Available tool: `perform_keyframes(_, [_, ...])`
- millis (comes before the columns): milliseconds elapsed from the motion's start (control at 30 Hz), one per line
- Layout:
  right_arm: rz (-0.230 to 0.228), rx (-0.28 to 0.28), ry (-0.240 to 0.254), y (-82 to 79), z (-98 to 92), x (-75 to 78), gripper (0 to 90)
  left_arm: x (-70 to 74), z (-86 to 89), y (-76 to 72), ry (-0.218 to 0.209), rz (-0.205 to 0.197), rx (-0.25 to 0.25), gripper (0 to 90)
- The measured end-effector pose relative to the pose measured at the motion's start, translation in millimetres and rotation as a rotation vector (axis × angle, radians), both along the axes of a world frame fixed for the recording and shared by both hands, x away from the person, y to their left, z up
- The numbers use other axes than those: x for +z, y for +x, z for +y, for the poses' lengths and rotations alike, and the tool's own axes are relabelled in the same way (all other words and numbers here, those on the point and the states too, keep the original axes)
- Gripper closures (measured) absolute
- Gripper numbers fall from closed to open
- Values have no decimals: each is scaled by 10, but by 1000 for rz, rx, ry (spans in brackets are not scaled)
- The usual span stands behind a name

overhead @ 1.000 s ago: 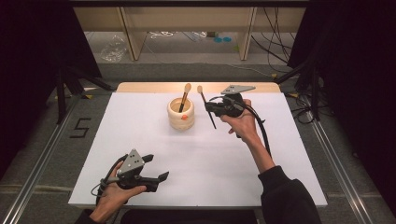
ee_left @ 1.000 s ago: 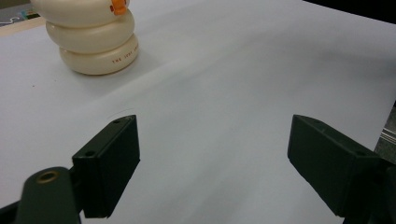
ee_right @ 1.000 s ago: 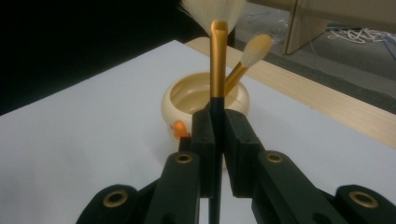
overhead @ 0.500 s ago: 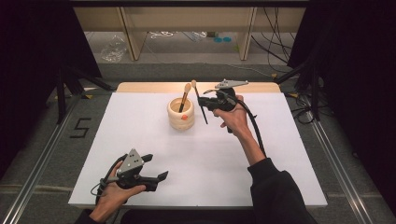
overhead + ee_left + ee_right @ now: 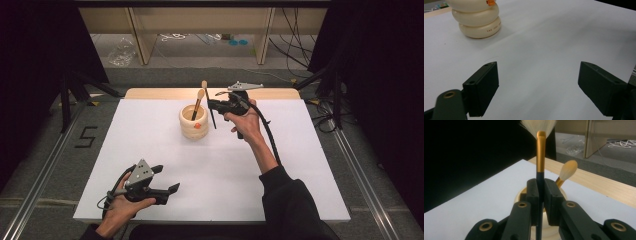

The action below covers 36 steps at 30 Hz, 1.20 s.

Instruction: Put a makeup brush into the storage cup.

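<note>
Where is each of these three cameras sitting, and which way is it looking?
High view: sits above the person's side, looking forward and down on the white table; both forearms, the left gripper and the right gripper show.
Left gripper view: rides on the left gripper, looking low across the table between its open jaws toward the cream holder.
Right gripper view: rides on the right gripper, whose jaws clamp an upright brush, with the holder behind.
Shared: all three show the holder and the table; the high and right gripper views share both brushes.

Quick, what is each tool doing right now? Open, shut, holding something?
Left tool: open, holding nothing, low over the white table.
Right tool: shut on a brush, beside the cream pot.
</note>
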State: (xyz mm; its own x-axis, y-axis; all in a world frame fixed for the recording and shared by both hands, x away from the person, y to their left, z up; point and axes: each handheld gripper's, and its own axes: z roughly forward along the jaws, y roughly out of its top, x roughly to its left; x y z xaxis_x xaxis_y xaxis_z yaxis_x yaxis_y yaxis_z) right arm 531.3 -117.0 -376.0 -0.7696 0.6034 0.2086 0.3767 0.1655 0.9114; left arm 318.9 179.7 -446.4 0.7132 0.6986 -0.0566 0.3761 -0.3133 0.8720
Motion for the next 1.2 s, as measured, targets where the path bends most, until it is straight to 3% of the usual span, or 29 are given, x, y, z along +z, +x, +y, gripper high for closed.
perform_keyframes(67, [-1,0,14,12,14,-2,834,-5,-4,-3,-8,10,8,167])
perform_keyframes(100, [-24,3,24,30,18,-9,834,-5,-6,-5,-10,14,11,167])
perform_keyframes(200, [-16,1,61,45,42,-9,834,-8,-10,-2,-9,14,11,167])
perform_keyframes(400, [-18,-16,80,78,23,8,834,-13,-12,4,-14,15,7,167])
perform_keyframes(433, [-36,-14,81,91,17,7,834,-13,-12,4,-14,15,7,167])
perform_keyframes(467, [-16,-10,88,92,16,15,834,-16,-13,9,-14,15,3,167])
perform_keyframes(567, [-22,-9,107,117,19,11,834,-12,-25,2,-13,16,3,167])
perform_keyframes(733, [-22,-5,101,138,47,5,834,-12,-31,13,-1,10,-9,167])
perform_keyframes(767, [-40,-5,107,146,61,3,834,-10,-27,17,0,9,-9,167])
perform_keyframes(800, [-39,3,95,145,88,19,834,-15,-34,11,-15,21,5,167])
perform_keyframes(833, [-72,-2,73,150,126,50,834,-11,-28,18,-5,16,-1,167])
perform_keyframes(900, [-77,1,102,157,193,143,834,-8,-22,22,1,9,-7,167])
perform_keyframes(1000, [-122,16,82,198,314,282,834,-6,-20,12,-8,10,-10,167])
perform_keyframes(1100, [-106,23,92,212,385,364,833,-5,-17,-1,-13,14,-2,167])
perform_keyframes(1200, [-97,13,85,255,430,330,834,0,-15,-9,-11,13,-1,167])
